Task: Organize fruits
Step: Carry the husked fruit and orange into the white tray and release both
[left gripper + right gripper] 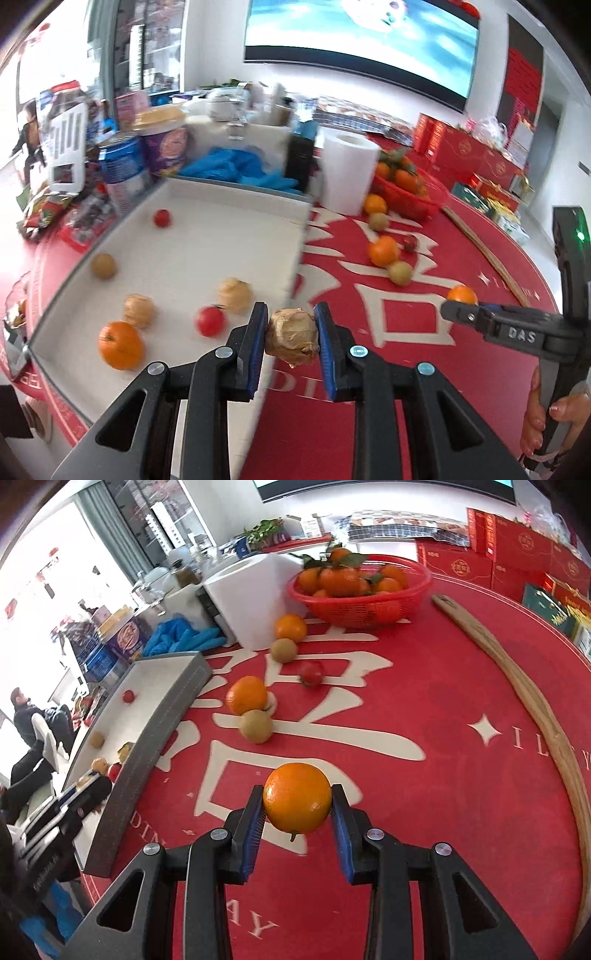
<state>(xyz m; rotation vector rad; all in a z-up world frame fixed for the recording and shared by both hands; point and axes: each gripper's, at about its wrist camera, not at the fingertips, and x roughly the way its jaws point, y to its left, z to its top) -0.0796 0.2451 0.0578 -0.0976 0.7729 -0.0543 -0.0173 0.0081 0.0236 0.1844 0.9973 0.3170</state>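
My left gripper (291,334) is shut on a brown wrapped fruit (292,336) and holds it over the right edge of the white tray (229,221). The tray holds an orange (120,345), a red tomato (209,320), two brown wrapped fruits (234,294) and other small fruit. My right gripper (297,805) is shut on an orange (297,797) above the red tablecloth (424,775), right of the tray (155,734). Loose oranges (246,695), green-brown fruits (256,726) and a tomato (311,673) lie on the cloth beyond it.
A red basket (360,598) of tangerines stands at the back beside a white paper roll (251,602). A curved wooden stick (517,686) lies along the right. Cans, cups and blue gloves (236,168) crowd behind the tray. Red boxes (517,554) line the far edge.
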